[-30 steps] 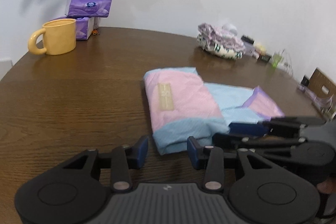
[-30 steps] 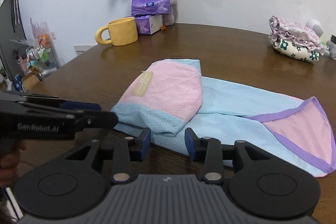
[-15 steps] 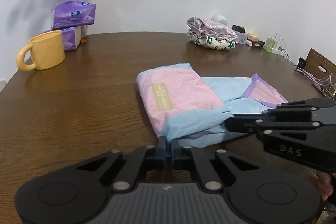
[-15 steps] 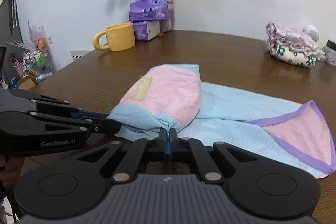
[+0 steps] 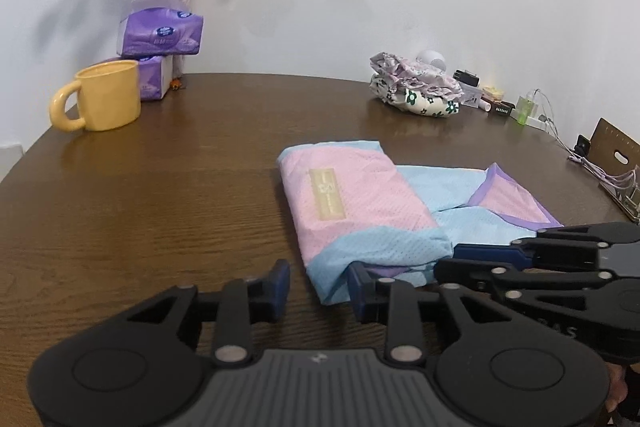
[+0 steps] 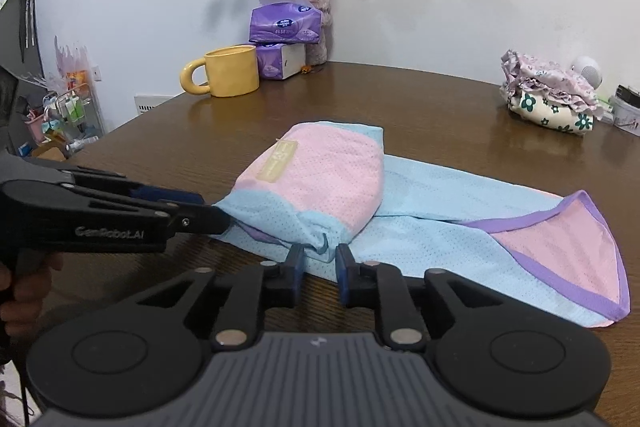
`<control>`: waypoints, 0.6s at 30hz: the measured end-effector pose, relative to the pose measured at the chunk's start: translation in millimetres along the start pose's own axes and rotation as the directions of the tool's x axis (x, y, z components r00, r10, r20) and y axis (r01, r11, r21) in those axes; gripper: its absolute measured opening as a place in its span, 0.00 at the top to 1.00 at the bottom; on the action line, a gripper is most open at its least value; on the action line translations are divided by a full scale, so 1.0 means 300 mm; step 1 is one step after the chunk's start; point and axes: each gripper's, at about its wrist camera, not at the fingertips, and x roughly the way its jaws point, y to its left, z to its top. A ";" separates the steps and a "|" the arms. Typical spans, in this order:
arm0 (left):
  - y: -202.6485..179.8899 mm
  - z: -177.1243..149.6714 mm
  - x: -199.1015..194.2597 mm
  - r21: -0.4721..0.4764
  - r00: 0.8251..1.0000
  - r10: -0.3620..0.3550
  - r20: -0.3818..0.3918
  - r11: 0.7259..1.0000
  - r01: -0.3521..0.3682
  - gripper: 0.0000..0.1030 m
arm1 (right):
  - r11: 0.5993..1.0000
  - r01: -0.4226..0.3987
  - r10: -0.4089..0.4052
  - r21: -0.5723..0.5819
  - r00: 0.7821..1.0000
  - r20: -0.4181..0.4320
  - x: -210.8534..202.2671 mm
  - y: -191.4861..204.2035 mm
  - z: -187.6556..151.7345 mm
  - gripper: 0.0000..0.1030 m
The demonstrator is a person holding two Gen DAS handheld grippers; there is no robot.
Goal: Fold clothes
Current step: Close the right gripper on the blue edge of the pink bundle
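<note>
Garment [image 5: 360,203] lies mid-table [image 5: 160,187], partly folded: its left portion is doubled into a pink-and-blue packet, while the right portion, with a purple-edged pink flap [image 6: 560,239], lies flat and unfolded. Left gripper [image 5: 318,285] sits at the packet's near left corner, jaws apart, having just been opening; cloth edge lies between them, unpinched. Right gripper [image 6: 320,263] sits at the near right corner, jaws likewise just parted, a cloth bunch between them. Judged remaining: folding the flat right portion.

Pink-and-blue mesh garment [image 6: 320,183], half folded, lying flat on table [image 6: 440,99]
</note>
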 end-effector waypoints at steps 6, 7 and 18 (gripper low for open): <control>0.008 -0.010 -0.005 -0.046 0.999 -0.013 0.031 0.999 0.014 0.97 | 1.000 -0.001 0.001 0.000 1.000 0.000 0.000 0.002 0.000 0.79; 0.011 -0.012 -0.008 -0.055 0.999 -0.015 0.039 0.998 0.017 0.97 | 1.000 -0.001 0.001 0.000 1.000 0.000 0.000 0.002 0.000 0.78; 0.033 -0.029 -0.018 -0.111 0.998 -0.001 0.060 0.994 0.007 1.00 | 1.000 -0.002 0.002 -0.001 1.000 0.000 0.000 0.006 0.000 0.99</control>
